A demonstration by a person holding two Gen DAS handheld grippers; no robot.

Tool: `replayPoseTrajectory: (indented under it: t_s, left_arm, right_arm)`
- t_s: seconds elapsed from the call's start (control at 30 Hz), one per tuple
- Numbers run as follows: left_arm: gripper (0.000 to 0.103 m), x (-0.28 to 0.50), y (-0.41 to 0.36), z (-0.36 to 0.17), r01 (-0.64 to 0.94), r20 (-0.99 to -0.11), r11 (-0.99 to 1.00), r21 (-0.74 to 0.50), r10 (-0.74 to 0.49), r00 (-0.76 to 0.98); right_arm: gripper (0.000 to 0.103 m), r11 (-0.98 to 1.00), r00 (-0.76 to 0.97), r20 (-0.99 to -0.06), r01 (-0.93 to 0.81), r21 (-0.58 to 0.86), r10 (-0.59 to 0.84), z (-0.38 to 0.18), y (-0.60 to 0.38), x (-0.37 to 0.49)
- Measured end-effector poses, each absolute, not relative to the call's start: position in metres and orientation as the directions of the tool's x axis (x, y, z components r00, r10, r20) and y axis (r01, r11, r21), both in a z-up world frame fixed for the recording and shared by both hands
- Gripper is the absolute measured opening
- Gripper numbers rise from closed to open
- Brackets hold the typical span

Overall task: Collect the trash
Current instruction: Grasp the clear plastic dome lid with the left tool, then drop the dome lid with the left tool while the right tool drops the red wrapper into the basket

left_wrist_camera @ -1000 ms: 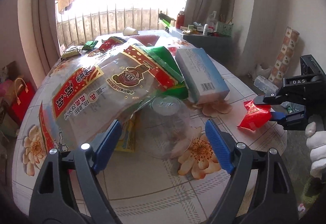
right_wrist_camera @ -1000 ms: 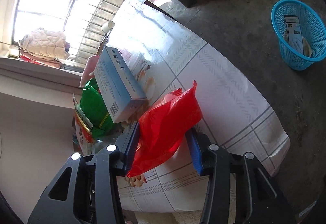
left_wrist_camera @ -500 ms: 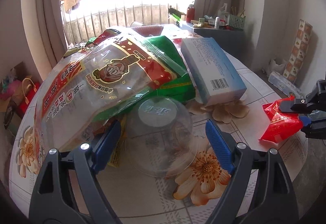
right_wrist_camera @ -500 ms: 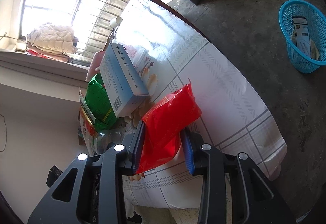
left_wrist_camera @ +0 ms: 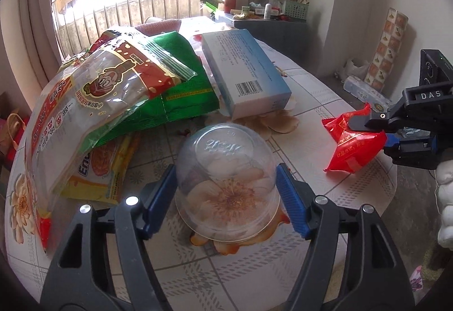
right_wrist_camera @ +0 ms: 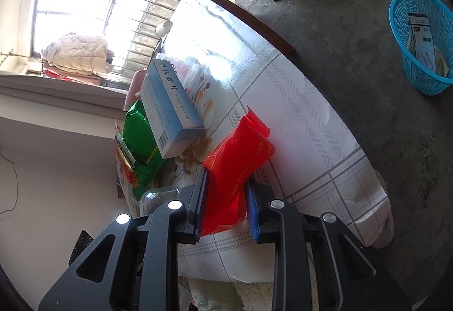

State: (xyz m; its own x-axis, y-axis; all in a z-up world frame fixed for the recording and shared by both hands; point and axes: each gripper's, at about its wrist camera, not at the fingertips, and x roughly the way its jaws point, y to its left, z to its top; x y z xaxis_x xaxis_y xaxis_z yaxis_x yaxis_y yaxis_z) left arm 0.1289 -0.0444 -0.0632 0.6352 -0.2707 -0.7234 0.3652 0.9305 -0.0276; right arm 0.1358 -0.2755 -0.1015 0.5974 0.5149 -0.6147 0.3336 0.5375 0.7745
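Note:
A clear plastic cup (left_wrist_camera: 226, 183) stands upside down on the flowered table (left_wrist_camera: 311, 101). My left gripper (left_wrist_camera: 226, 197) is open with a finger on each side of the cup, close to its walls. My right gripper (right_wrist_camera: 226, 206) is shut on a red snack packet (right_wrist_camera: 237, 163) and holds it over the table's right edge; the packet also shows in the left wrist view (left_wrist_camera: 354, 141). A blue trash basket (right_wrist_camera: 421, 42) stands on the floor, far right.
A pale blue box (left_wrist_camera: 243, 73), a green packet (left_wrist_camera: 181, 90), a large clear printed bag (left_wrist_camera: 93, 101) and an orange wrapper (left_wrist_camera: 102, 169) are piled behind the cup. A low cabinet with bottles (left_wrist_camera: 269, 16) stands behind.
My left gripper has moved forward until its fingers flank the cup. My right gripper has closed tighter on the red packet and lifted it slightly.

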Motion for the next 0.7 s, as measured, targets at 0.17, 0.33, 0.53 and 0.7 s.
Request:
replayPoseTrajectory:
  t_s: [0.17, 0.33, 0.53, 0.7]
  left_arm:
    - [0.067, 0.139, -0.039, -0.066, 0.330, -0.733, 0.942, -0.054, -0.262, 0.628]
    - [0.066, 0.137, -0.034, -0.059, 0.316, -0.725, 0.947, -0.056, -0.256, 0.639]
    - [0.066, 0.128, -0.052, -0.029, 0.377, -0.693, 0.925, -0.053, -0.306, 0.653]
    - [0.066, 0.129, -0.099, 0.002, 0.524, -0.666, 0.847, -0.088, -0.442, 0.601]
  right_arm:
    - [0.021, 0.499, 0.606, -0.580, 0.323, 0.804, 0.544, -0.104, -0.282, 0.130]
    - [0.018, 0.443, 0.638, -0.514, 0.286, 0.850, 0.574, -0.104, -0.292, 0.119]
    - [0.016, 0.419, 0.683, -0.466, 0.250, 0.873, 0.562, -0.095, -0.311, 0.101]
    - [0.016, 0.400, 0.758, -0.451, 0.272, 0.875, 0.471, -0.089, -0.357, 0.071]
